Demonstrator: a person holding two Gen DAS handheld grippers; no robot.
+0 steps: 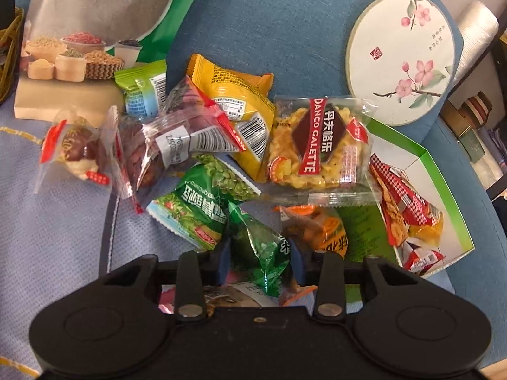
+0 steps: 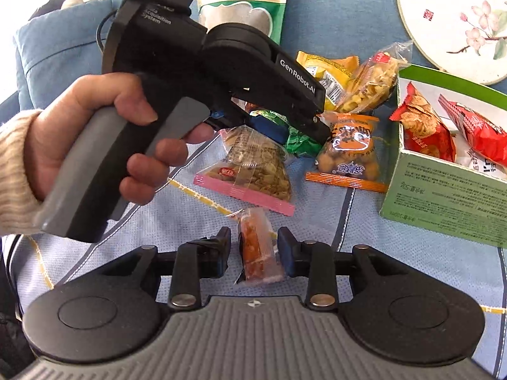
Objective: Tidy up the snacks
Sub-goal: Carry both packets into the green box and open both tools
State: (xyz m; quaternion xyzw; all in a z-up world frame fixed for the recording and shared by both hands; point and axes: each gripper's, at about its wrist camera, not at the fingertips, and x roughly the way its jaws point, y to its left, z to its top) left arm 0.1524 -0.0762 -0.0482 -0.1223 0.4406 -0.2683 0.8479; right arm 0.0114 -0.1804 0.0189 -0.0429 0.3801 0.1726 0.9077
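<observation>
My left gripper [image 1: 259, 259] is shut on a crinkled green snack packet [image 1: 263, 247] at the near edge of a snack pile. The right wrist view shows the same gripper [image 2: 298, 133] held by a person's hand [image 2: 95, 139], with the green packet [image 2: 299, 144] pinched at its tips. My right gripper [image 2: 255, 250] is open around a small orange-filled clear packet [image 2: 258, 262] lying on the pale blue cloth; a gap shows beside its left pad. A green box [image 2: 443, 196] at the right holds red chip packets [image 2: 424, 126].
The pile holds a Danco Galette packet [image 1: 320, 145], a yellow packet [image 1: 240, 104], a green pea packet [image 1: 196, 209] and several clear ones. An orange packet [image 2: 351, 148] and a pink-edged seed packet [image 2: 253, 171] lie nearby. A large grain bag [image 1: 88, 38] and a round floral mat [image 1: 402, 57] lie behind.
</observation>
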